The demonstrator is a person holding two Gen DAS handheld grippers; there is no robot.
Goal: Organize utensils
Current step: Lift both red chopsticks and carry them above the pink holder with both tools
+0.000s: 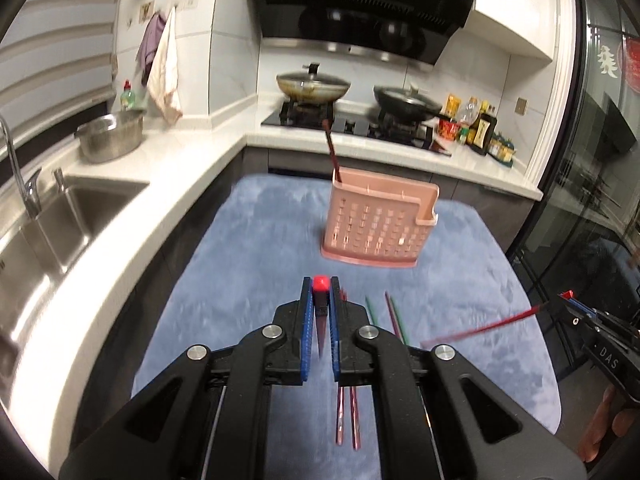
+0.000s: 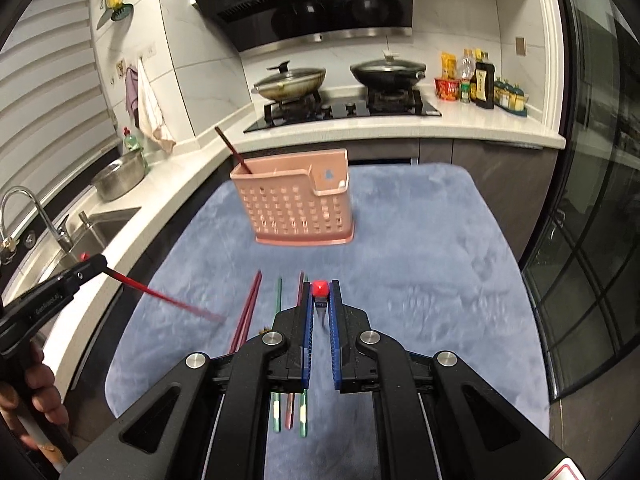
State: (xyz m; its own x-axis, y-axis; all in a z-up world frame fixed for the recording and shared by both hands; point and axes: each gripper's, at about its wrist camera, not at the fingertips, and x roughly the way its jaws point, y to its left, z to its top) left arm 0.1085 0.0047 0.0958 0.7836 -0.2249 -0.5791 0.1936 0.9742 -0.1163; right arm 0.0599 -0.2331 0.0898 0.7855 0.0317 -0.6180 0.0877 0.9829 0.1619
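Note:
My left gripper [image 1: 321, 285] is shut on a red chopstick [image 1: 321, 332], which hangs down between the blue pads above the blue mat [image 1: 248, 248]. In the right wrist view this gripper [image 2: 95, 261] shows at the left, its chopstick [image 2: 168, 297] slanting down to the right. My right gripper [image 2: 320, 287] is shut on another red chopstick [image 2: 321, 309]; it [image 1: 567, 297] also appears at the right edge of the left wrist view. Ahead stands the pink perforated utensil holder [image 1: 378, 226] [image 2: 294, 210] with one dark red chopstick [image 1: 332, 148] in it. Several green and maroon chopsticks [image 2: 250, 308] lie on the mat.
A white L-shaped counter runs to the left and behind, with a steel sink [image 1: 52, 220], tap [image 1: 20, 176] and steel pot [image 1: 110, 136]. Two lidded woks [image 2: 288, 82] sit on the hob [image 2: 344, 110]. Sauce bottles [image 2: 482, 82] stand at the right. A glass door [image 2: 592, 240] borders the right side.

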